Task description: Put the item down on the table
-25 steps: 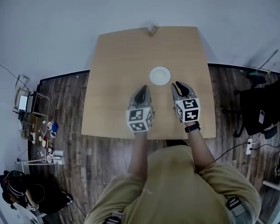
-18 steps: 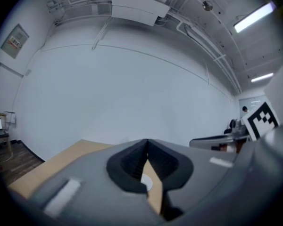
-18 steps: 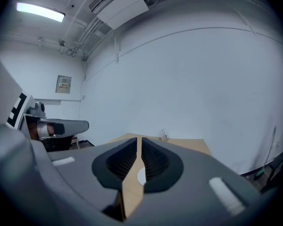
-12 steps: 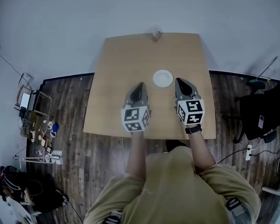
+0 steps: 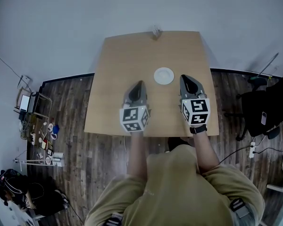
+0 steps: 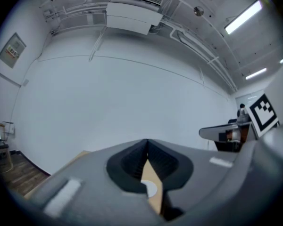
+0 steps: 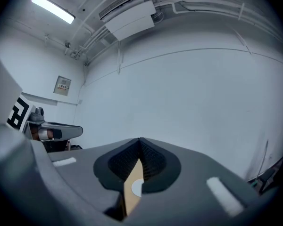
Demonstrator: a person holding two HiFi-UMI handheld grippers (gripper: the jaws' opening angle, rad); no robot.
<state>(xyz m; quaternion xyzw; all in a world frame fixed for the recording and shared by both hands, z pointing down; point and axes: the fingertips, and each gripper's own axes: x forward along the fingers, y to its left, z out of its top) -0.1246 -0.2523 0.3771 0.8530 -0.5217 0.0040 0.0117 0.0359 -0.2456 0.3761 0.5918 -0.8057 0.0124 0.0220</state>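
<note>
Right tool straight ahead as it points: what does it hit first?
Likely only the wall; the right tool points level, passing right of the plate. Depth unclear.

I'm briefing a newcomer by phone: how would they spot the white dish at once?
Find the light wooden table by the white wall. Near its middle, just beyond the left gripper and right gripper, lies the dish. It is the only flat white disc; the small object at the far edge is greyish.
</note>
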